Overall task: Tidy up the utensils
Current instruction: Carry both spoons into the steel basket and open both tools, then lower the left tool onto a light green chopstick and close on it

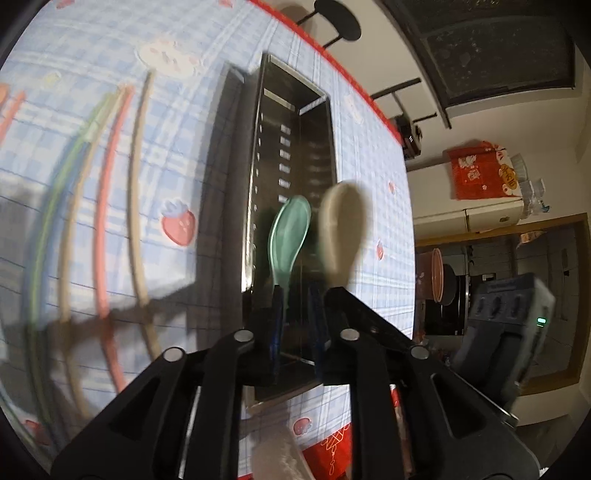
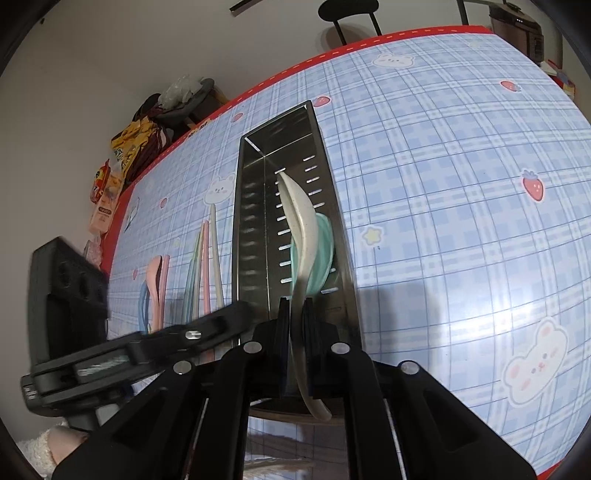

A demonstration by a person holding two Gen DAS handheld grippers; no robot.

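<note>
A steel utensil holder (image 1: 295, 110) (image 2: 255, 206) with two compartments lies on the blue plaid tablecloth. My left gripper (image 1: 297, 295) is open over the holder; a green spoon (image 1: 290, 236) rests against its left finger, its bowl inside the holder. My right gripper (image 2: 297, 306) is shut on a beige spoon (image 2: 301, 225) and holds it over the holder's right compartment, above the green spoon (image 2: 325, 254). The beige spoon (image 1: 341, 221) also shows in the left wrist view. Several chopsticks (image 1: 103, 229) (image 2: 207, 258) lie left of the holder.
A pink spoon and a blue spoon (image 2: 155, 280) lie left of the chopsticks. Snack bags (image 2: 136, 147) sit past the table's red edge (image 2: 258, 85). A chair (image 2: 351, 11) stands at the far side. The left gripper's body (image 2: 92, 332) shows in the right wrist view.
</note>
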